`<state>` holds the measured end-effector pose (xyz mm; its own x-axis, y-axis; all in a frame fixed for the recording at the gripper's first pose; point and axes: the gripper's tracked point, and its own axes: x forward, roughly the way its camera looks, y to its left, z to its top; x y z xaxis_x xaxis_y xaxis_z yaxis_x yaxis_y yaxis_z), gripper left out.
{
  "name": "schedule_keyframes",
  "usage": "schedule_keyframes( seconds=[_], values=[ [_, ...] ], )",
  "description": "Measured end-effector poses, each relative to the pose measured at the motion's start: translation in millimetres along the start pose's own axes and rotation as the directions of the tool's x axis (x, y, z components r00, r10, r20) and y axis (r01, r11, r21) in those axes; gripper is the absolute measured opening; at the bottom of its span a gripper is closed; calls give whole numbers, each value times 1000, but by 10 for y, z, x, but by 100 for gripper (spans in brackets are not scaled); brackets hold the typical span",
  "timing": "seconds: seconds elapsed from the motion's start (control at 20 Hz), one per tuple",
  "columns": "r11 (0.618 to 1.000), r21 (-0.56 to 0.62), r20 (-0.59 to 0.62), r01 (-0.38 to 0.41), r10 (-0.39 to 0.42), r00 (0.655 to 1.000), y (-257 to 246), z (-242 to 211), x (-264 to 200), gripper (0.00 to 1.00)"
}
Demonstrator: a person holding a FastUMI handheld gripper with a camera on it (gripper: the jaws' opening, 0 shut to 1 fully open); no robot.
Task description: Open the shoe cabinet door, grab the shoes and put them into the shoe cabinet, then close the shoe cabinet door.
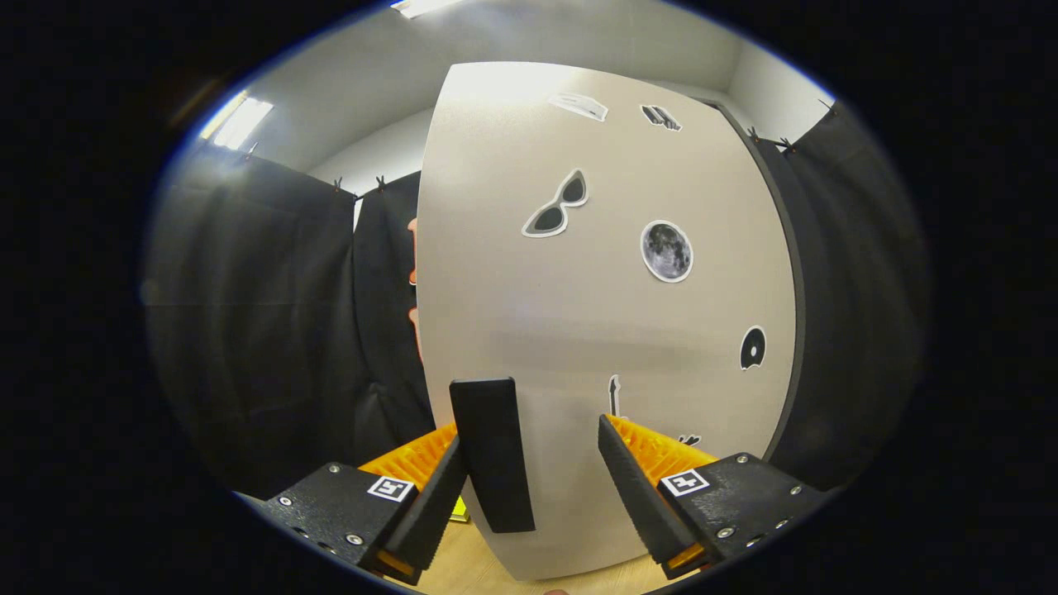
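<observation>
Black cloth is hanging behind the cabinet door; the gripper is spreading around its dark handle, left finger touching it.

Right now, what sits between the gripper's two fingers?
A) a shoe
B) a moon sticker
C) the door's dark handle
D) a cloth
C: the dark handle on the pale cabinet door stands between the open fingers of the gripper, close to the left one; neither finger clearly presses it.

text: none readable | cabinet door: picture stickers only
</observation>
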<state>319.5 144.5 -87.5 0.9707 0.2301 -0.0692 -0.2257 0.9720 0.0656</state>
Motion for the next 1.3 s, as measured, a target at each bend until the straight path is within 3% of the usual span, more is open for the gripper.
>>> schedule_keyframes(
  seconds=[1.3],
  values=[
    [981, -43, 30, 187, -186, 982, 135, -35, 664, 93]
  ],
)
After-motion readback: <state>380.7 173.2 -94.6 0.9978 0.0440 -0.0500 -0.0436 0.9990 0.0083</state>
